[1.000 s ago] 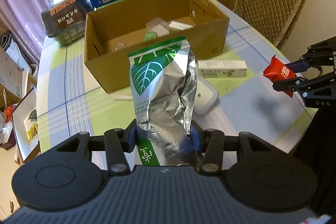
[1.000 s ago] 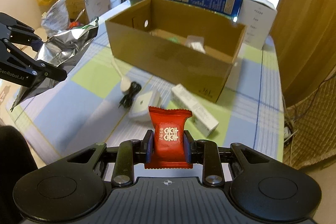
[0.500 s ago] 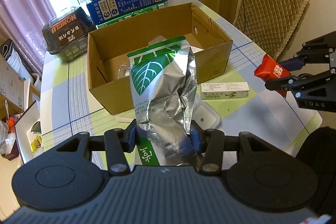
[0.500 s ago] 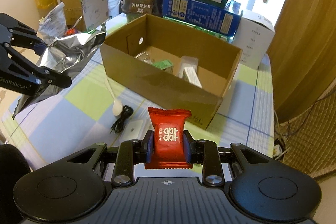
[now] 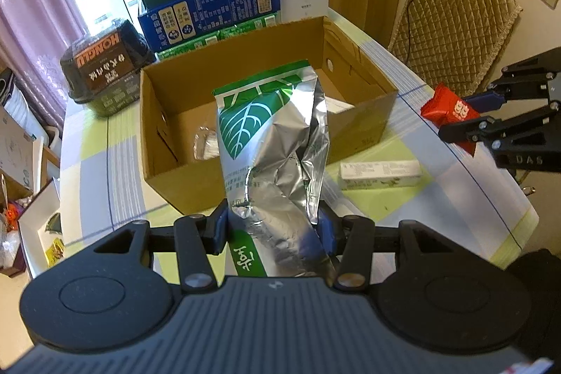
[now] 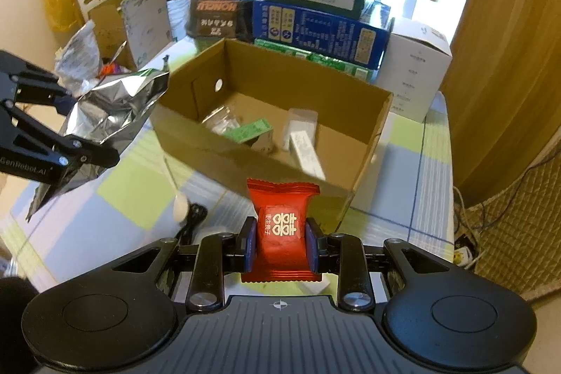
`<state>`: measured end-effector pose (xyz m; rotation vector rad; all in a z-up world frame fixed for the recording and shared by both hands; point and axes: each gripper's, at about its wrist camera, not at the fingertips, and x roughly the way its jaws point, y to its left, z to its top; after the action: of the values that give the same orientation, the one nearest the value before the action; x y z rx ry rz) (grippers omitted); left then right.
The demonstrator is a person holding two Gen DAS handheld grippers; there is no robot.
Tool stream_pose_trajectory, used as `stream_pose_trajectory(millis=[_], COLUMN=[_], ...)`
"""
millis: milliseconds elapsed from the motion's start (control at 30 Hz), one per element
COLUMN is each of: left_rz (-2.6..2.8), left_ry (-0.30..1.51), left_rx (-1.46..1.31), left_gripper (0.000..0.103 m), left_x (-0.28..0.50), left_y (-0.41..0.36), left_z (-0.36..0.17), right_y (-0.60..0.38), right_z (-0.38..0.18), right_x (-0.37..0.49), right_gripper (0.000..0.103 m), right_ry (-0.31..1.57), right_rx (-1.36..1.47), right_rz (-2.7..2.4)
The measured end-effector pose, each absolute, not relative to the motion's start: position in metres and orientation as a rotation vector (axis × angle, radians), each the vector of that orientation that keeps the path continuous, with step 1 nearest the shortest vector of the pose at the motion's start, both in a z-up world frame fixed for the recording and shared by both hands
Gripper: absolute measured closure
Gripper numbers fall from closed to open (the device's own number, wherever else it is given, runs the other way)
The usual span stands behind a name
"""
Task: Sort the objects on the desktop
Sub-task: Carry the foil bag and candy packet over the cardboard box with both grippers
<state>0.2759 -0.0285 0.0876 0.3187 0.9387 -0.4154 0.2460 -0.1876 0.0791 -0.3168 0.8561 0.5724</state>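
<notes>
Left gripper (image 5: 273, 226) clamped on silver-green foil bag (image 5: 271, 149), held upright above table (image 5: 91, 170) at near wall of open cardboard box (image 5: 175, 170). White carton (image 5: 380, 174) lying on table right of box.

Right gripper (image 6: 280, 242) clenched on red candy packet (image 6: 282, 226), raised before box near corner (image 6: 350, 195); small packages inside.
</notes>
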Motion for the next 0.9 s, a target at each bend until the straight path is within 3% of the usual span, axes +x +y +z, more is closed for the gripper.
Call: stream_pose_trajectory(millis=[900], left_rz=[-0.389], left_ry=[0.969], left_rx=[0.269], left_gripper=[0.059], left_x=[0.380], left_y=[-0.030], left_z=[0.075], right_y=[-0.151], right_z=[0.085], right_x=[0.358], right_gripper=[0.078], right_ry=[0.850], right_rx=[-0.325], right_rz=[0.572])
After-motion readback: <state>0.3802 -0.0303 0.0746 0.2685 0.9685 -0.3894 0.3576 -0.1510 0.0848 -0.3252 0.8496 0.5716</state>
